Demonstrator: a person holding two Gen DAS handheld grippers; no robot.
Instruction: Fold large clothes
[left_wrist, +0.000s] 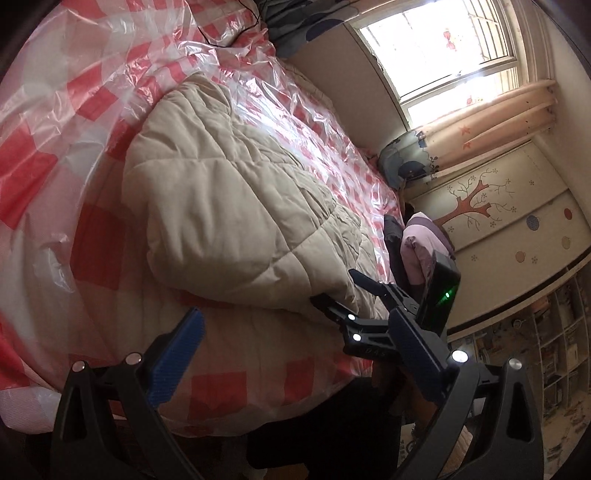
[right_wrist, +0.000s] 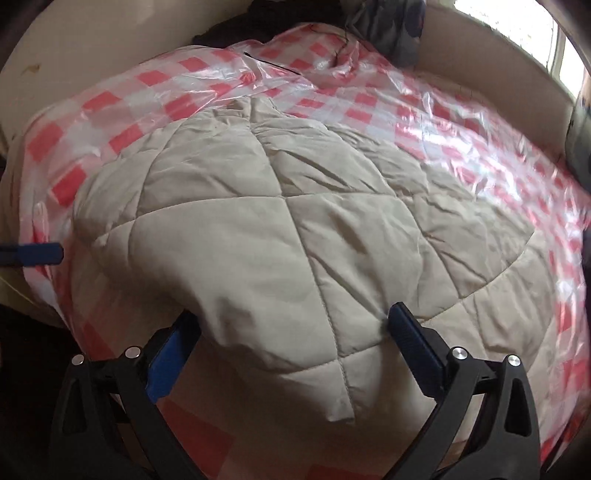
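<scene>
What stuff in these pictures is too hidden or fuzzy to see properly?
- Right wrist view: the beige quilted coat hides the right gripper fingertips, so any grip is unclear.
- Left wrist view: the left gripper right finger is behind the other gripper.
- Left wrist view: the shelf items are too small and blurred to name.
- Both views: the window is washed out by glare.
- Right wrist view: the dark heap is cut off by the top edge.
</scene>
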